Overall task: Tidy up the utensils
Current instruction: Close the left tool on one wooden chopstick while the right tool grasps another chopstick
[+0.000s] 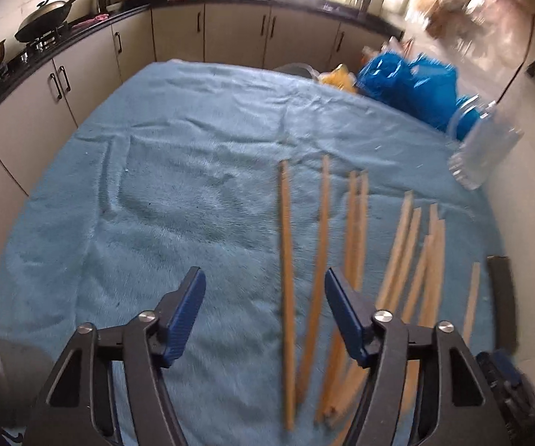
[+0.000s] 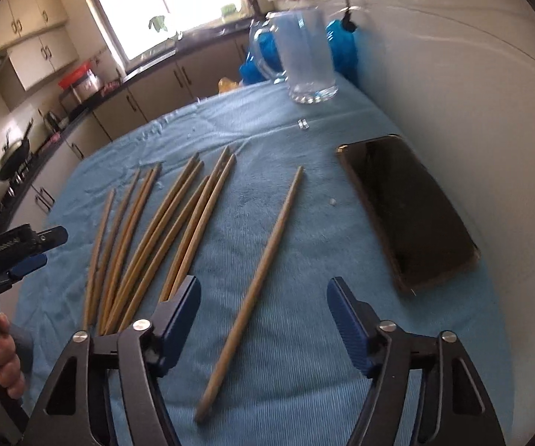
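Chopsticks point(image 2: 163, 230) lying light, stiff, slippery | both claws, left gripper point(image 1: 265, 314) and right gripper point(image 2: 263, 321), hanging spread, pinching nothing | gripping lone chopstick point(image 2: 252, 290) mid-shaft looking best

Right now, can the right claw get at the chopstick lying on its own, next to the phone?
Probably yes. The lone chopstick lies between the right claw's open jaws with bare blue cloth around it; the phone and the chopstick pile sit clear to either side.

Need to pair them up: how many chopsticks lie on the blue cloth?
10. One lone chopstick lies nearest the phone; the other nine fan out to its left, overlapping, so more may be hidden.
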